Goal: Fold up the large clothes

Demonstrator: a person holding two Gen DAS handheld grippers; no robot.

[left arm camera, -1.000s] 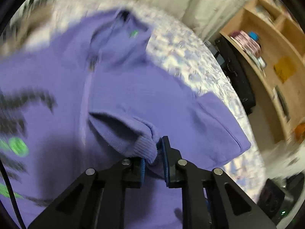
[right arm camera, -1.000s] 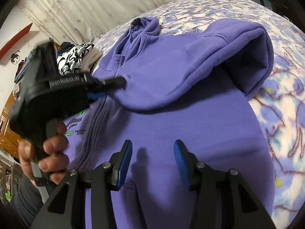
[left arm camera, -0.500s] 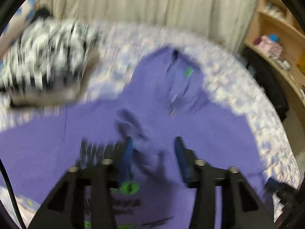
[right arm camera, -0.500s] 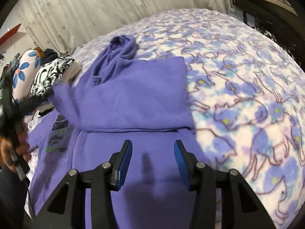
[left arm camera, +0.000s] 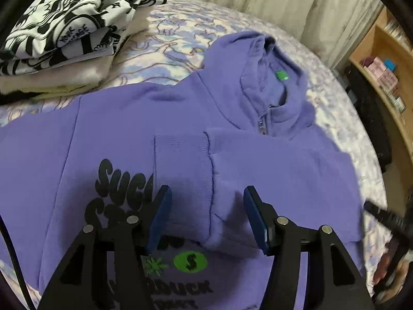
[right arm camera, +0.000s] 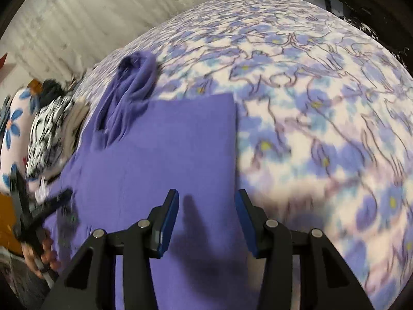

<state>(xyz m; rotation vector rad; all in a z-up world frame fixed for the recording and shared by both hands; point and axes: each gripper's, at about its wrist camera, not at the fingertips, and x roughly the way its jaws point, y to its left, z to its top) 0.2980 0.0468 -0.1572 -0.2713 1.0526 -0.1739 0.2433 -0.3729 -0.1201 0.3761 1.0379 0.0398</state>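
- We are seeing pale curtains (left arm camera: 296,7) hanging across the top of the frame.
- A floral bedspread (right arm camera: 322,103) is covering the bed.
- Wooden shelves (left arm camera: 387,77) are standing at the right edge.

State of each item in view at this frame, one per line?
purple hoodie: spread on the bed, zipped, one sleeve folded across its chest
sleeve cuff: lying flat, released
left gripper: jaws opening, gripping nothing
right gripper: open, empty
patterned clothes: folded, stacked
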